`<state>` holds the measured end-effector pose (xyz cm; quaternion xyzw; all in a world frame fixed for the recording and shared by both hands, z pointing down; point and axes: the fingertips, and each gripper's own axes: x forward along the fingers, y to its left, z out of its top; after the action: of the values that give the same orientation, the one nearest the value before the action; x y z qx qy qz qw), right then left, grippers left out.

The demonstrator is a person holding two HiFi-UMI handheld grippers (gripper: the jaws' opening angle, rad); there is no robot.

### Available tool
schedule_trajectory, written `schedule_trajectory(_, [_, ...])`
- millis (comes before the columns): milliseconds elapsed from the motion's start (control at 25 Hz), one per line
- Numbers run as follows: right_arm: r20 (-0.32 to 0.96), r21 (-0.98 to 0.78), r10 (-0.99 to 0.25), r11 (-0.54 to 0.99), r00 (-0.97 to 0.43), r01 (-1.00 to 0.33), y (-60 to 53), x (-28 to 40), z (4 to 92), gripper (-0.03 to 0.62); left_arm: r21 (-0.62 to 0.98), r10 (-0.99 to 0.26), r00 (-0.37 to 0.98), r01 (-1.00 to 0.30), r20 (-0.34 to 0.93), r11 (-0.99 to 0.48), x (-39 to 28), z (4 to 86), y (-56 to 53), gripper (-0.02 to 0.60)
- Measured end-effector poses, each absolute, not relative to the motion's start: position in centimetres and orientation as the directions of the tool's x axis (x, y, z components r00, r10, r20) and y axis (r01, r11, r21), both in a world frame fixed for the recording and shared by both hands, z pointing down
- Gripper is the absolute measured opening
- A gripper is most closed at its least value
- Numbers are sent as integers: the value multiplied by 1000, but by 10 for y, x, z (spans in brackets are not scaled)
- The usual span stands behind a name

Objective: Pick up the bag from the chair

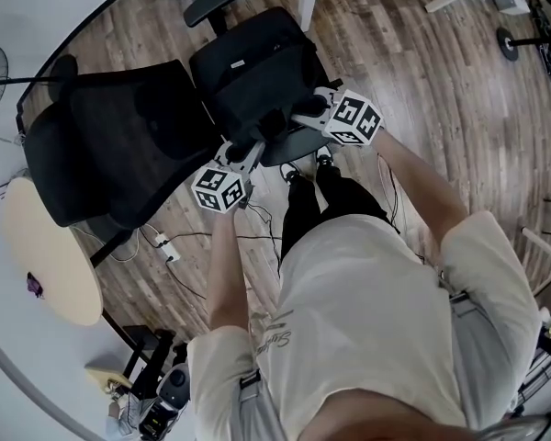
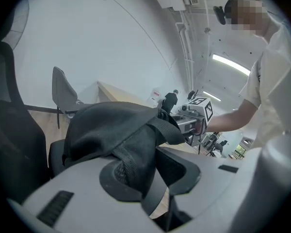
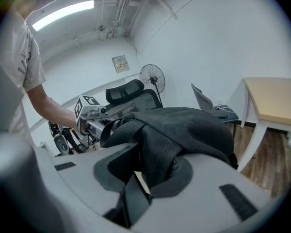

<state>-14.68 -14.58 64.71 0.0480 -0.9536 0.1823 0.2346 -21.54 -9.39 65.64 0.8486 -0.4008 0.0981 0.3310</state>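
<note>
Evidently my left tongs (image 2: 136,171) and right tongs (image 3: 150,171) each pinch strap fabric of the soft, floppy bag (image 1: 257,72) over the chair (image 1: 110,154) seat, so I expect sagging weight.

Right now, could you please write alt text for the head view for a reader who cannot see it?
Seen from above, a person grips a black bag with the left gripper and the right gripper, each shut on its near edge. The bag lies over the seat of a black mesh office chair on a wooden floor.
</note>
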Motion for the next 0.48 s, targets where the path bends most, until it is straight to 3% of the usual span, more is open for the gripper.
schedule_trajectory(480, [358,-288,-107,932,-928,-219,-229,-175,583,64,440,-674,663,-738,326,-512,-240,583,-176,87])
